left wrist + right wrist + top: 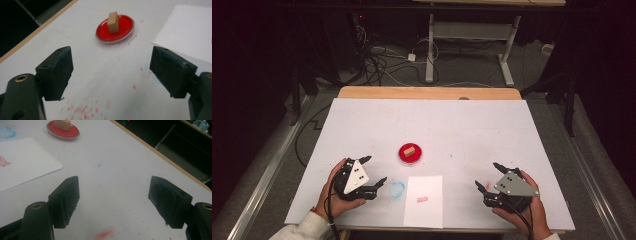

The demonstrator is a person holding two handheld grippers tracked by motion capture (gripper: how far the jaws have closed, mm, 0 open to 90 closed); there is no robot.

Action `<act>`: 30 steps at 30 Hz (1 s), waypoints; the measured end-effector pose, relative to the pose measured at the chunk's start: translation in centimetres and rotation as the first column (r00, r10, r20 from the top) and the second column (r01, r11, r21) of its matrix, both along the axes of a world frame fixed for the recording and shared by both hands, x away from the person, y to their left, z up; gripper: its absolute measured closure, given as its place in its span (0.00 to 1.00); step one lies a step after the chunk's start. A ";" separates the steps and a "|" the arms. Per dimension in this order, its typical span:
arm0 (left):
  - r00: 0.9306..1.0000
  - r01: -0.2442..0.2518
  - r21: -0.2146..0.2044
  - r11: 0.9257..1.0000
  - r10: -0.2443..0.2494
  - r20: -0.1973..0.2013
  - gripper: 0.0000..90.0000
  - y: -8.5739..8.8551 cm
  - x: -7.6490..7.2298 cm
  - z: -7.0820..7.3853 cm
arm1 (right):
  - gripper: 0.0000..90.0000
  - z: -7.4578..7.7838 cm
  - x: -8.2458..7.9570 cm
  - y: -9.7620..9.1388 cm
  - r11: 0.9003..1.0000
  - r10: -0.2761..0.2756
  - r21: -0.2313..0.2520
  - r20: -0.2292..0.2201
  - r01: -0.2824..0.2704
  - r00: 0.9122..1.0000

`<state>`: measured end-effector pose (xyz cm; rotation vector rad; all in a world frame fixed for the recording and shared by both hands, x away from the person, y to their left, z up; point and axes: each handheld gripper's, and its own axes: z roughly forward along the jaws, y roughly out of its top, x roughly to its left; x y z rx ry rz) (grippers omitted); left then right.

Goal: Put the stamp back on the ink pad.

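Red ink pad (410, 154) carries a tall stamp (410, 150); my left gripper (371, 172) and right gripper (492, 176) gape wide, empty. An off-centre pinch could topple it and smear the paper (424, 200).

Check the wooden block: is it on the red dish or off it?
On it. The wooden block stands upright inside the red dish; both grippers are open and away from it.
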<state>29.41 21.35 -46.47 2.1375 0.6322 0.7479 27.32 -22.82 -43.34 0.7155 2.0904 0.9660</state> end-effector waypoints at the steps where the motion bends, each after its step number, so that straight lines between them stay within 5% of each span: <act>1: 1.000 -0.007 -0.001 1.000 0.007 -0.009 0.21 0.4 -0.2 -0.2 | 0.28 0.0 0.0 0.0 1.000 0.001 -0.004 -0.001 -0.001 1.000; 30: 0.998 -0.023 -0.017 1.000 0.022 -0.051 0.21 1.2 -0.2 -0.8 | 0.28 0.0 0.0 -0.1 1.000 -0.001 -0.004 0.003 0.001 1.000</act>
